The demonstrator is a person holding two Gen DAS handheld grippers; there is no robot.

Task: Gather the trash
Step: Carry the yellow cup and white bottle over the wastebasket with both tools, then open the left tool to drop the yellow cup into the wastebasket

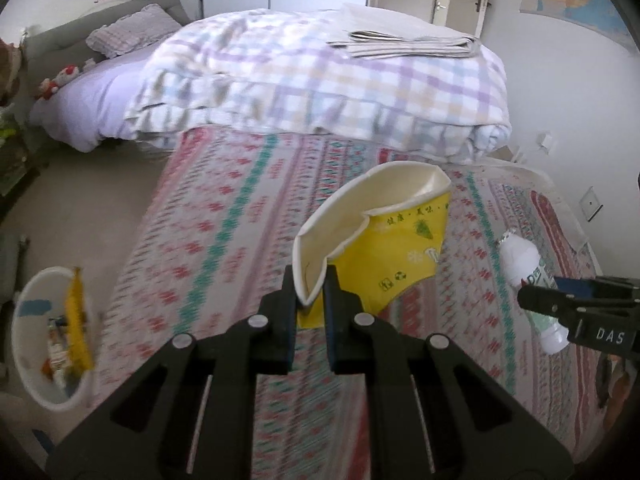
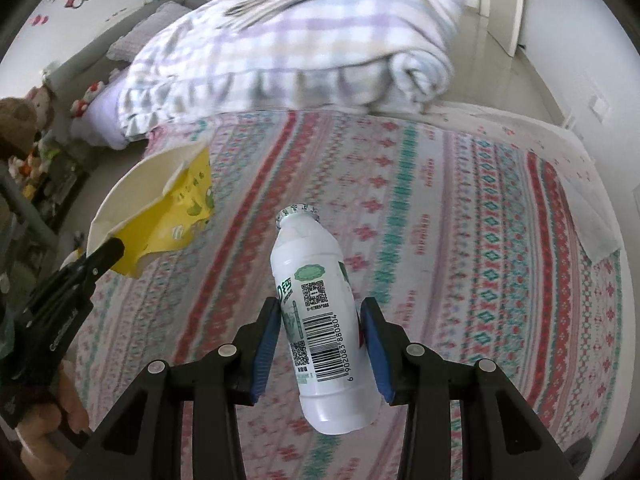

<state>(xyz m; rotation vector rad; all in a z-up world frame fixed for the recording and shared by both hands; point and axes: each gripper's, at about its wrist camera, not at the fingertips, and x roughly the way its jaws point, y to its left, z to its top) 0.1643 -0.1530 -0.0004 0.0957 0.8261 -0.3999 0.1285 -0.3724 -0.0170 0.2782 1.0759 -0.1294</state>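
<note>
The left tool [image 1: 310, 280] is clenched on the rim of a crumpled yellow-and-white paper cup [image 1: 376, 236]; the right tool [image 2: 320, 344] clasps a white plastic bottle [image 2: 316, 312]. Both hang above the patterned bed [image 1: 224, 216]. Carry both level to the white round bin [image 1: 52, 340] before letting go.

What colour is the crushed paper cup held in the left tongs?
The paper cup is yellow outside and cream-white inside, clearest in the left wrist view.
</note>
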